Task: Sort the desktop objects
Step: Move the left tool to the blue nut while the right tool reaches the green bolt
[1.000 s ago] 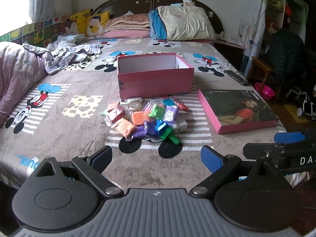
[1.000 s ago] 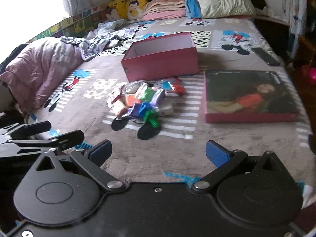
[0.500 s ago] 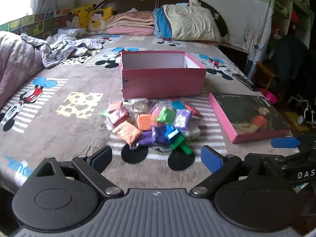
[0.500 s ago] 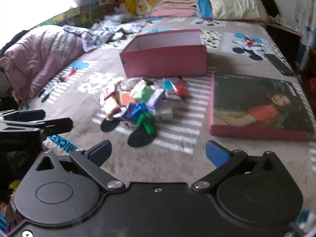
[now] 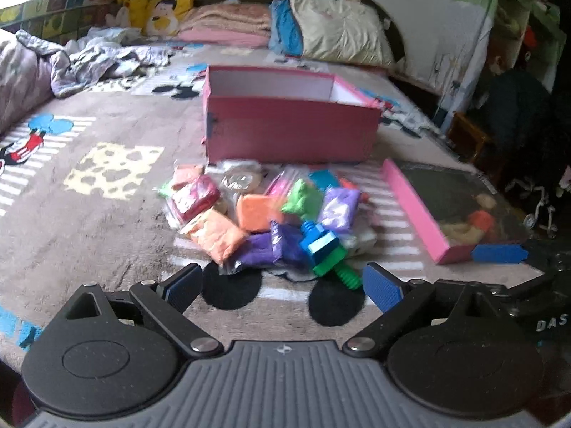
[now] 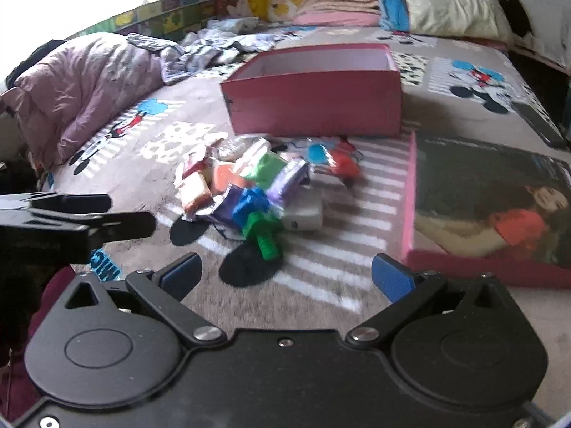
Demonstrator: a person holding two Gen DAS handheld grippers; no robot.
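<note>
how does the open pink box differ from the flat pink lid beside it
The pink box stands tall with its plain white inside showing; the lid lies low and flat. The box sits behind the pile of clay packets, the lid to their right. The lid's top carries a dark picture of a person; the box's sides are plain. Both are pink and rest on the bed.

pillows (image 5: 335, 34) at headboard | plush toys (image 5: 157, 7) | crumpled quilt (image 6: 82, 82) | Mickey-print bedspread (image 5: 89, 214)

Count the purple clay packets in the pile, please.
2: one purple packet on the pile's right, another at its front beside the blue-green bolt toy. More may be hidden underneath.
</note>
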